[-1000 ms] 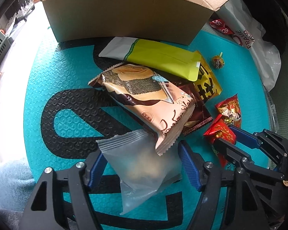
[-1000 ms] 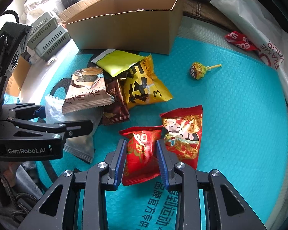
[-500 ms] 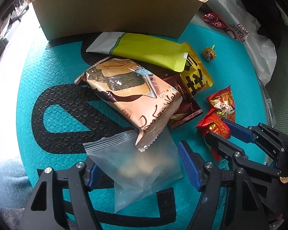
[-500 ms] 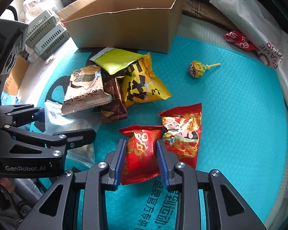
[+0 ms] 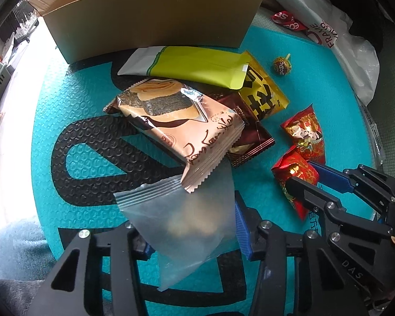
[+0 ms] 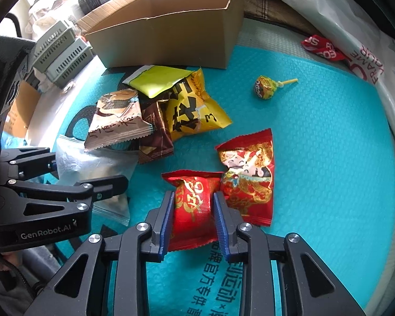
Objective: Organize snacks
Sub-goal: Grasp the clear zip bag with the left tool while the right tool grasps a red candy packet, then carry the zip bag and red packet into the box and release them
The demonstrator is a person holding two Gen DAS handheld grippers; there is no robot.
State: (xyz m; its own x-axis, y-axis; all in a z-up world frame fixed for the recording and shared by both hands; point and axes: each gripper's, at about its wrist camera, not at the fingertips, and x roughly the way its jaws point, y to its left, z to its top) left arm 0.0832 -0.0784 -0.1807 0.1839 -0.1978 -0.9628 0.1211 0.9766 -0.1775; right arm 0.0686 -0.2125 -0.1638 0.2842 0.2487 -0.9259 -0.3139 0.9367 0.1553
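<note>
Small red foil snack packet lies near on the teal embossed mat, pinched by the right hand-held gripper. Left hand-held gripper, jaws closing, straddles a clear plastic pouch. Far: open brown cardboard box.

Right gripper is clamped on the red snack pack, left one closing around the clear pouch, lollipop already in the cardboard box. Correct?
Not quite. The lollipop is not in the cardboard box; the right wrist view shows it lying on the teal mat, apart from the box. The rest holds: the right gripper is clamped on the red snack pack, and the left gripper is closing around the clear pouch.
</note>
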